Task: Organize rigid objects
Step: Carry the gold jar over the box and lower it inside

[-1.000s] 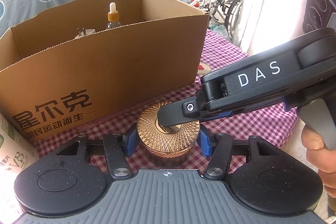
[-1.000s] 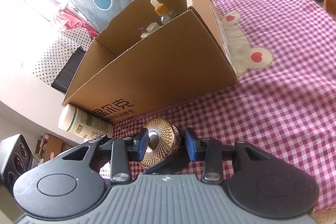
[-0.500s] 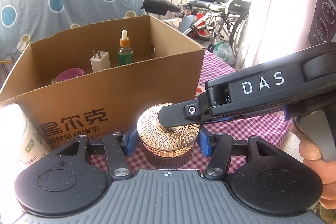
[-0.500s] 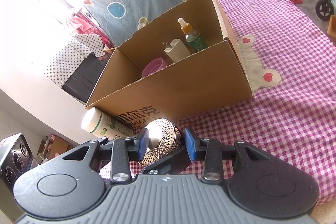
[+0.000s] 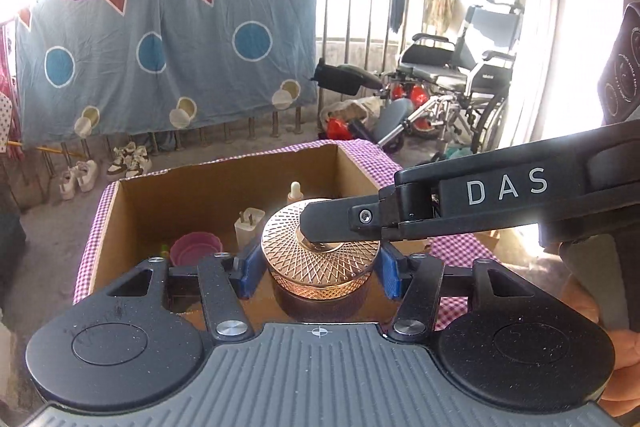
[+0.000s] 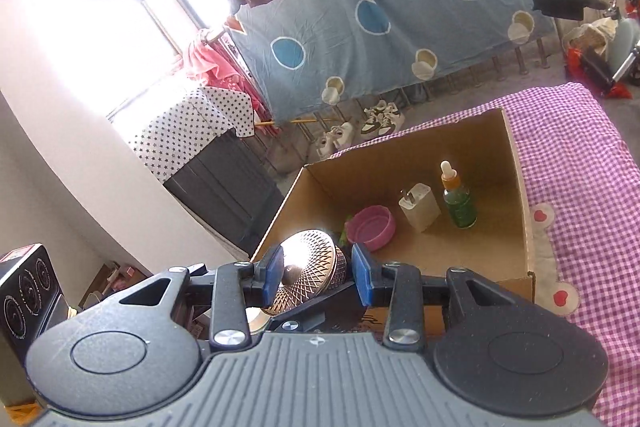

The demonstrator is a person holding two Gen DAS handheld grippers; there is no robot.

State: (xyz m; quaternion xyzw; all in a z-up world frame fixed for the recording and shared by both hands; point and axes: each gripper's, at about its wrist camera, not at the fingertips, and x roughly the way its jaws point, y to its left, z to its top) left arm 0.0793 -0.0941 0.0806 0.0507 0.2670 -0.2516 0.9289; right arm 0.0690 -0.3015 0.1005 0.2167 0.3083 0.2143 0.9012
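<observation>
Two tools clamp one gold jar (image 5: 320,259), left tool (image 5: 316,273) sideways, right tool (image 6: 316,277) top-bottom, green dropper bottle (image 6: 458,201) clear only rightward.

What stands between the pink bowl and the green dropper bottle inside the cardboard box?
A white charger plug stands between the pink bowl and the green dropper bottle on the floor of the cardboard box; the right wrist view shows it best.
</observation>
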